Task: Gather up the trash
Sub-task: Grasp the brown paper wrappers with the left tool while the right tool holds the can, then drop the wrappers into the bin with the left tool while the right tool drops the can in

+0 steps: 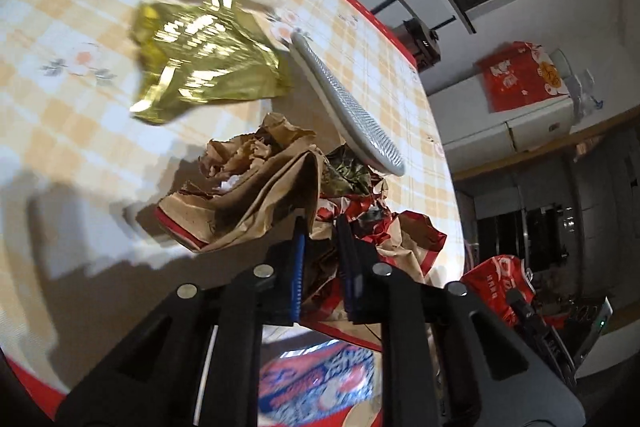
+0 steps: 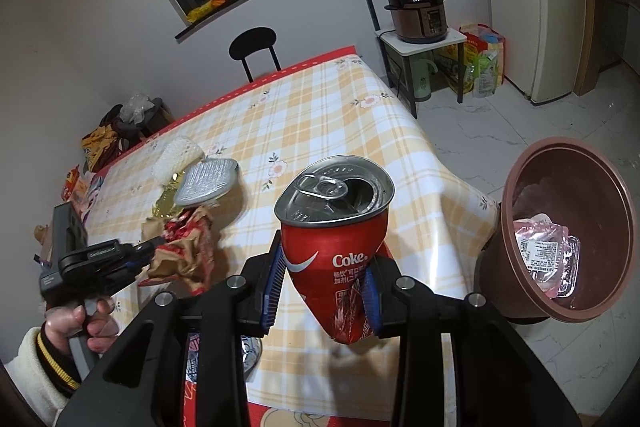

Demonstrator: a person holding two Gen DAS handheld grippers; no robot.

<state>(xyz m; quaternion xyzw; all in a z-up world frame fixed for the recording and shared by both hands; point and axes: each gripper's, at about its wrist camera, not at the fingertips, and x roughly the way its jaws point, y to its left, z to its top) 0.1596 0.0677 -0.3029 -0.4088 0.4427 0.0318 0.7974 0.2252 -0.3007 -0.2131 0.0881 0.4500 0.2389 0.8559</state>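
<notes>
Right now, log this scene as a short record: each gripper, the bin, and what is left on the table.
left gripper: shut on the crumpled brown paper bag
right gripper: shut on the dented red Coke can, held over the table edge
bin: brown, on the floor beside the table, clear plastic packaging inside
left on table: gold foil wrapper, grey oval lid, white foam piece

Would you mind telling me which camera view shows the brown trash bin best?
The right wrist view shows the brown trash bin best: its whole rim and inside are visible beside the table, with clear plastic packaging lying in it. The left wrist view does not show the bin at all; it looks at crumpled paper trash on the tablecloth.
</notes>
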